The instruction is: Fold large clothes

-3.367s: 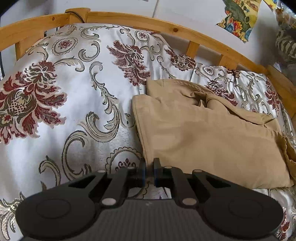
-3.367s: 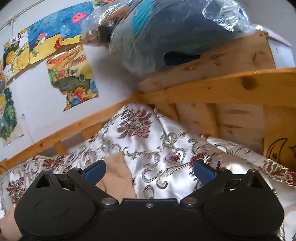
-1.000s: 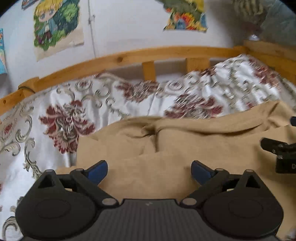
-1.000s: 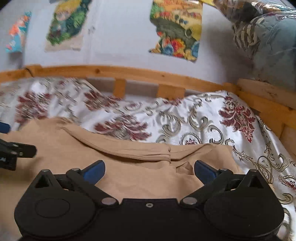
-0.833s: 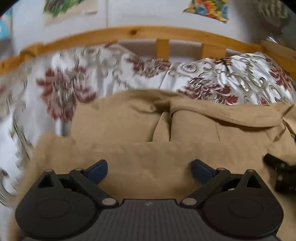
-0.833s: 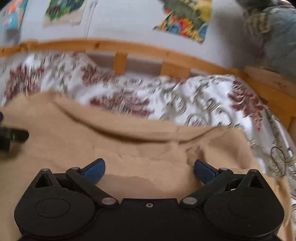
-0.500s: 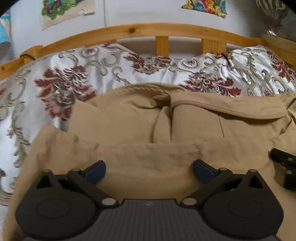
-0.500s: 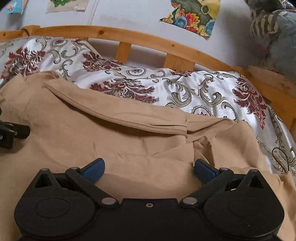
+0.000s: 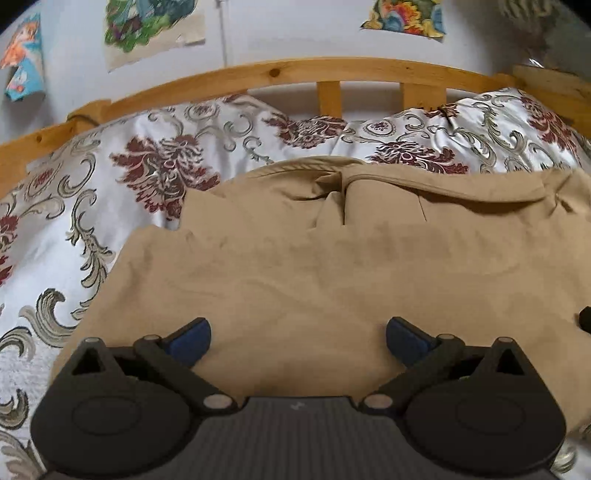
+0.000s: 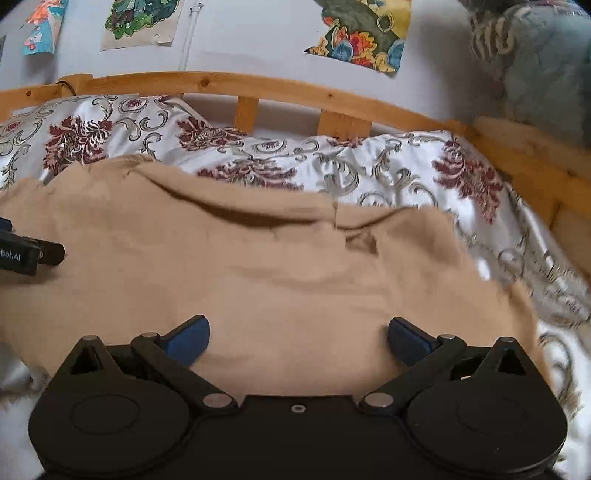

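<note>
A large tan garment (image 9: 332,258) lies partly folded on the floral bedspread, its collar and zipper edge toward the far rail. It also fills the right wrist view (image 10: 258,266). My left gripper (image 9: 297,338) is open and empty, low over the garment's near left part. My right gripper (image 10: 298,338) is open and empty, low over its near right part. The left gripper's finger (image 10: 33,253) shows at the left edge of the right wrist view. A dark bit of the right gripper (image 9: 585,317) shows at the right edge of the left wrist view.
The white bedspread (image 9: 110,206) with red flowers covers the bed. A wooden rail (image 9: 295,72) runs along the far side against a wall with drawings (image 10: 365,33). A bagged bundle (image 10: 535,55) sits on the wooden end at the right.
Both grippers have drawn back toward me and lowered over the garment's near edge. The left gripper opened from shut 3.4 s ago. The garment's near fold looks flatter.
</note>
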`<state>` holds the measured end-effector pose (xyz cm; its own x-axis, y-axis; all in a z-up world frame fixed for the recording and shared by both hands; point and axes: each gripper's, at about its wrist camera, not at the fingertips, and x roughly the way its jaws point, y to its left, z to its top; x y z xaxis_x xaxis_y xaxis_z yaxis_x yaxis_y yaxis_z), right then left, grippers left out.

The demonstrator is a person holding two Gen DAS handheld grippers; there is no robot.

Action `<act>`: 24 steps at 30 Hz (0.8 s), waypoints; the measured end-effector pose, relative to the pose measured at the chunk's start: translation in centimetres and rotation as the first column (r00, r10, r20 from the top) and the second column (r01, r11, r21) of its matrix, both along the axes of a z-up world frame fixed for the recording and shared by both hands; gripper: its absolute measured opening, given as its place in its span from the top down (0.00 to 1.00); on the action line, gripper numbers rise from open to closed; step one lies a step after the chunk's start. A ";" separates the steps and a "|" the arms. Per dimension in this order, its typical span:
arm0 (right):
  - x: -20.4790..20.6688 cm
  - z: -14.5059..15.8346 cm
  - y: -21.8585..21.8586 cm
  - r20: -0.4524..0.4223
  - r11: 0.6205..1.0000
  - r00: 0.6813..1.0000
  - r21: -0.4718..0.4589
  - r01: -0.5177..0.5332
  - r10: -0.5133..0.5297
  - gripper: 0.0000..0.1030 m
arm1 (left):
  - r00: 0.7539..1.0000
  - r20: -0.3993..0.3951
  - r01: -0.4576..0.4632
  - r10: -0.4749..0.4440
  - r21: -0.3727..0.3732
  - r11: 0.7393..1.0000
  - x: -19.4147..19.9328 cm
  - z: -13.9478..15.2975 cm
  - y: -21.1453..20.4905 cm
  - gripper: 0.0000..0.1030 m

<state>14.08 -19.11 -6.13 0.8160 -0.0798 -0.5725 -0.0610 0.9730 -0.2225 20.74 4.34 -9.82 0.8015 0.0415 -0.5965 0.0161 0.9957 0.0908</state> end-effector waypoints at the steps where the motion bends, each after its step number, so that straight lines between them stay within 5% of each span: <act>1: 0.1 -0.6 -0.2 -0.007 1.000 1.000 0.020 0.003 -0.003 0.01 | 1.000 0.001 0.001 -0.001 0.005 1.000 -0.1 -0.2 -0.2 0.00; 10: 0.7 -0.8 -0.8 -0.037 0.997 0.999 0.072 0.015 -0.013 0.01 | 1.000 -0.015 -0.026 0.026 0.017 1.000 -0.2 -0.1 -0.5 0.00; 17: -1.4 4.3 -1.4 -0.049 0.978 0.996 0.196 0.077 -0.068 0.01 | 0.995 -0.068 -0.073 0.076 0.044 0.996 -2.1 2.5 -1.3 0.00; 24: -7.5 8.9 -4.2 -0.074 0.885 0.965 0.386 0.262 -0.253 0.01 | 0.978 -0.153 -0.155 0.144 -0.060 0.986 -6.7 5.4 -0.9 0.00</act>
<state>6.59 -23.31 2.74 0.7849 -0.0530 -0.6174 0.2030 0.9634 0.1754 13.99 3.47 -4.39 0.6921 0.1076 -0.7137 -0.1255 0.9917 0.0278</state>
